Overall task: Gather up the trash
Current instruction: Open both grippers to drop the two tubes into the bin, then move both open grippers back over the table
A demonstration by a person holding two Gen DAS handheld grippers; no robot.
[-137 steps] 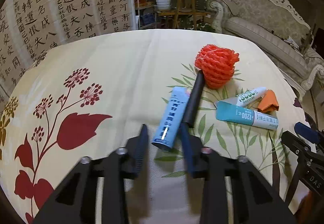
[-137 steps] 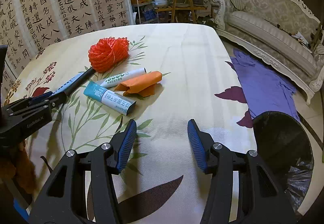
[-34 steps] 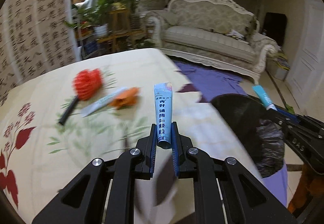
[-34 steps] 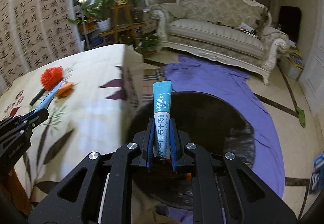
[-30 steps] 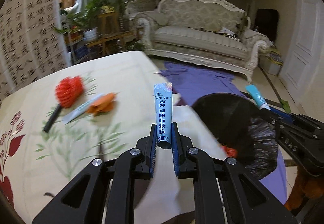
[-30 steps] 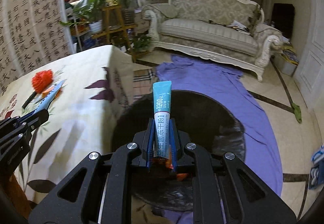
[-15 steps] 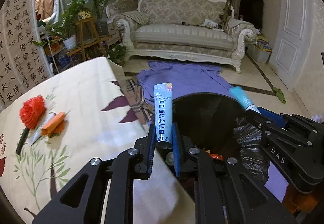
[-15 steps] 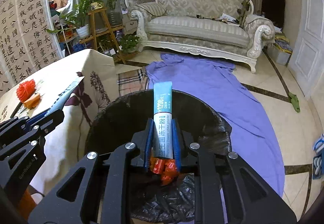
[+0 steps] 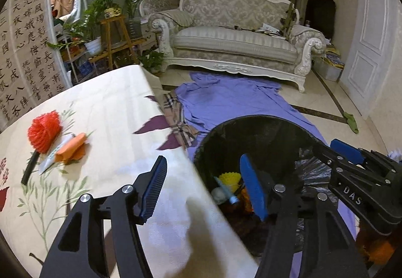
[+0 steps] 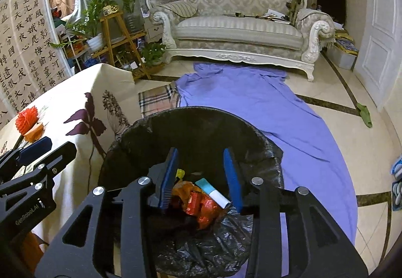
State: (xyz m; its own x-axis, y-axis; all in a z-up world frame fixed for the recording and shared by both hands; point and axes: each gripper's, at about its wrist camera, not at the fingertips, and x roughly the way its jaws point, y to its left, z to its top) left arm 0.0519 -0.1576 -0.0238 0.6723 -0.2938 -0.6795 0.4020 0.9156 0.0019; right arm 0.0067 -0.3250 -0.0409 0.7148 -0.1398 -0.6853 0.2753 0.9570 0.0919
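Half a second ago each gripper clamped a tube over the bin; now both tubes are gone from between the fingers. The left gripper point(image 9: 202, 188) stands with its fingers wide apart, straddling the table point(image 9: 120, 102) edge and the near-left rim of the trash bin point(image 9: 263, 119). The right gripper point(image 10: 201, 177) hangs spread over the bin's mouth and holds nothing.

Inside the black-lined bin lie a teal-and-white tube point(image 10: 213, 191), red and orange wrappers point(image 10: 198, 202), and, in the left view, a light blue tube point(image 9: 224, 190) beside something yellow point(image 9: 230, 178).

Trash remaining on the far left of the table: a red mesh ball point(image 9: 44, 131), an orange scrap point(image 9: 72, 147), a white tube point(image 9: 51, 158) partly under it, and a black stick point(image 9: 30, 168).

The risk is probably on the way back: the two grippers sit close together, so they could knock each other, or a finger could snag the loose liner and drag the bin.
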